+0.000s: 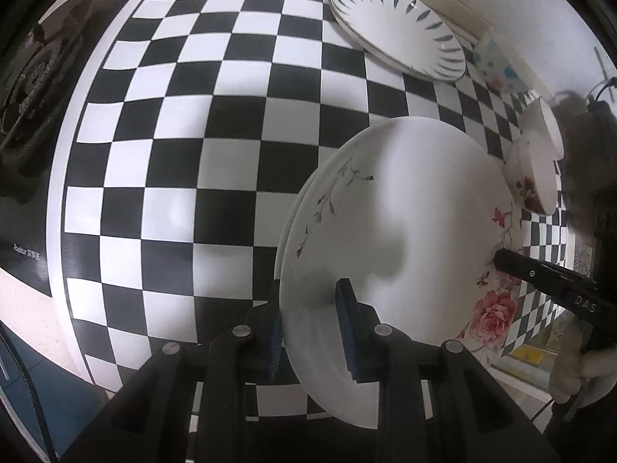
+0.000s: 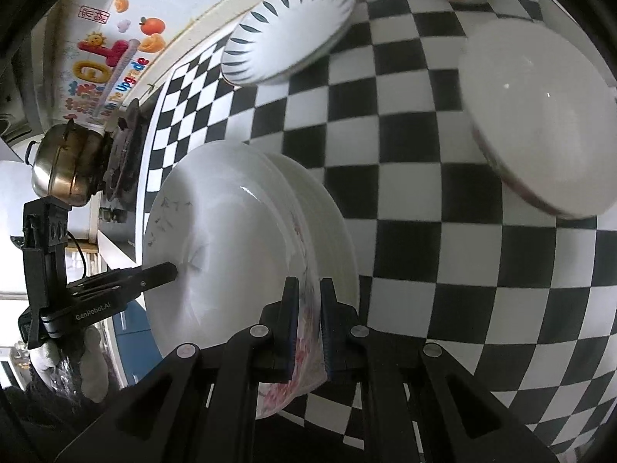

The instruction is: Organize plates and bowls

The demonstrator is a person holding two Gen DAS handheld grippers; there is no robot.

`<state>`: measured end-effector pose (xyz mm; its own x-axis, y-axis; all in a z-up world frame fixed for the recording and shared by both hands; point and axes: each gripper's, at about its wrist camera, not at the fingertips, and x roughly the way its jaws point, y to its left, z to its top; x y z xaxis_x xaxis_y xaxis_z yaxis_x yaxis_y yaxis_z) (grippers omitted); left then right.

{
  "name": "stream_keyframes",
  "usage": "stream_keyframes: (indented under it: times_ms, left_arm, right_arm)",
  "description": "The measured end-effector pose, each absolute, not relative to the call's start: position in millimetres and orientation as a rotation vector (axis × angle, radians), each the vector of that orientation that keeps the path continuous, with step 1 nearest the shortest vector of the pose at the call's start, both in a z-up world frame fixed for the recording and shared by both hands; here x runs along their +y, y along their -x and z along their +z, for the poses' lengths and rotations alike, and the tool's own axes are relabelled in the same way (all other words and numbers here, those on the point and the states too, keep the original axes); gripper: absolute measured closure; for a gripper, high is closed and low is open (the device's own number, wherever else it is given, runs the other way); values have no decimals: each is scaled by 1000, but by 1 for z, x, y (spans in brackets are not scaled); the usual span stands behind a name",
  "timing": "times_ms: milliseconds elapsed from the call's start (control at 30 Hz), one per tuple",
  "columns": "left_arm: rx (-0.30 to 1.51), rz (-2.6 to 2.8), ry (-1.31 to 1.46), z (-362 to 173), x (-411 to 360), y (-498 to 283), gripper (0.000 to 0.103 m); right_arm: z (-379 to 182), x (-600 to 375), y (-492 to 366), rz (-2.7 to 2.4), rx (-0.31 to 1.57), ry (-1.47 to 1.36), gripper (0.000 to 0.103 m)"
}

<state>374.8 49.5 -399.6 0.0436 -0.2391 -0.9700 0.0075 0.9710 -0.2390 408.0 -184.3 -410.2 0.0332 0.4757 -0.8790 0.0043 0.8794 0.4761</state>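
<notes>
Both views are evenly and fairly brightly lit from above, with dark vignetting in the corners. Fisheye distortion bows the checkered tabletop (image 1: 193,154) so its squares bulge at the centre and shrink toward the rim. A soft grey shadow (from the left tongs (image 1: 312,332)) spreads across the floral plate (image 1: 405,200). In the right wrist view, a small bright glare streak sits on that plate's rim, and the white bowl (image 2: 536,123) at the right edge looks smeared by motion blur. The wall stickers (image 2: 112,58) stay reasonably sharp.
</notes>
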Motion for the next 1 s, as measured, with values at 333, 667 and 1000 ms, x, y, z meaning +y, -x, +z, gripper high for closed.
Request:
stream_keyframes:
  times_ms: [333,667,1000]
  left_arm:
    - [1532,-196,163,-408,41,-379,79]
    - [1567,-213,184,-410,44,-383,79]
    - [1618,-235,207,-413,46,-389,79]
  right_arm:
    - [-419,-189,-408,356,1529,-385,91]
    - [-420,-189,-411,344,1552,-413,91]
    - [-423,-186,-415,319,1600,-431,83]
